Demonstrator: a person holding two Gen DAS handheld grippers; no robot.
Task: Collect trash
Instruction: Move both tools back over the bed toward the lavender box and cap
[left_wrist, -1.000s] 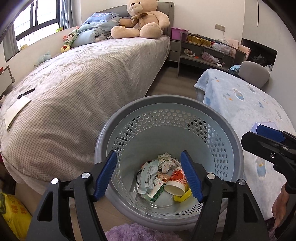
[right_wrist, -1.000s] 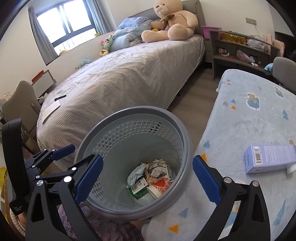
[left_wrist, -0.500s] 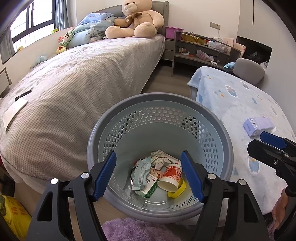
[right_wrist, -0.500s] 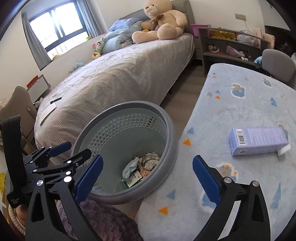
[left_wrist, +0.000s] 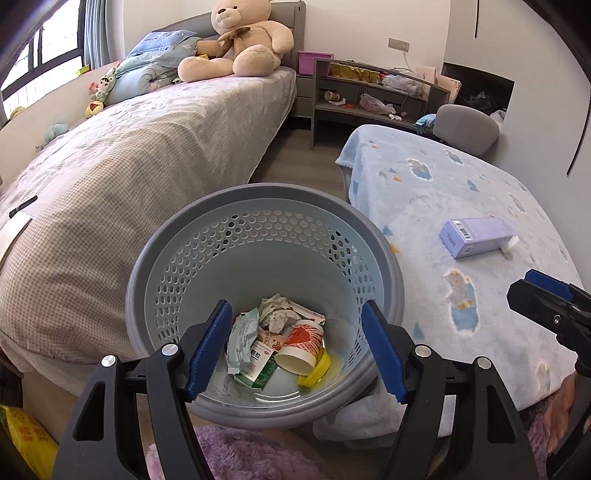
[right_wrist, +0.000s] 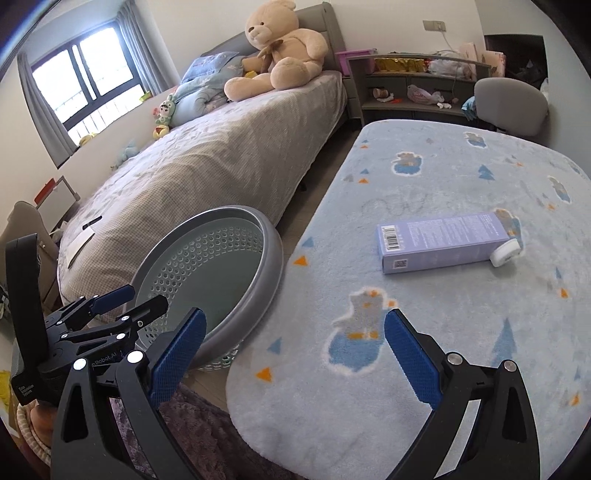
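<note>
**Task status.** Judged from the contents of the waste basket (left_wrist: 207, 254), collection is partly complete. One candidate item is left in view: a lavender carton (right_wrist: 441, 242) lying flat on the counter (right_wrist: 461, 332), which is covered by a pale blue blanket. A small white cap-like piece (right_wrist: 504, 253) lies touching the carton's far end. No other loose trash is visible on the counter.

**Container.** The basket is grey-rimmed with a perforated pale blue wall. It stands on the floor between the bed (left_wrist: 140, 155) and the counter, just beside the counter's near left edge. At its bottom lie:
- a red-and-white paper cup (left_wrist: 301, 345) on its side, mouth toward the camera;
- a yellow lid (left_wrist: 317, 369), touching the cup;
- a green-and-white medicine box (left_wrist: 258, 365);
- a pale green wrapper (left_wrist: 242, 334);
- crumpled paper (left_wrist: 275, 310).

The basket is far from full.

**Grippers.**
- Left gripper (left_wrist: 295, 349): fingers spread wide, nothing between them; it hangs above the basket opening.
- Right gripper (right_wrist: 291, 356): fingers spread wide, empty; it is over the near left corner of the counter, pointing toward the carton and well apart from it.

**Remaining work (judgement).** Grasp the carton across its narrow faces, carry it to the basket, release. Whether the white piece needs a separate pick cannot be told.
</note>
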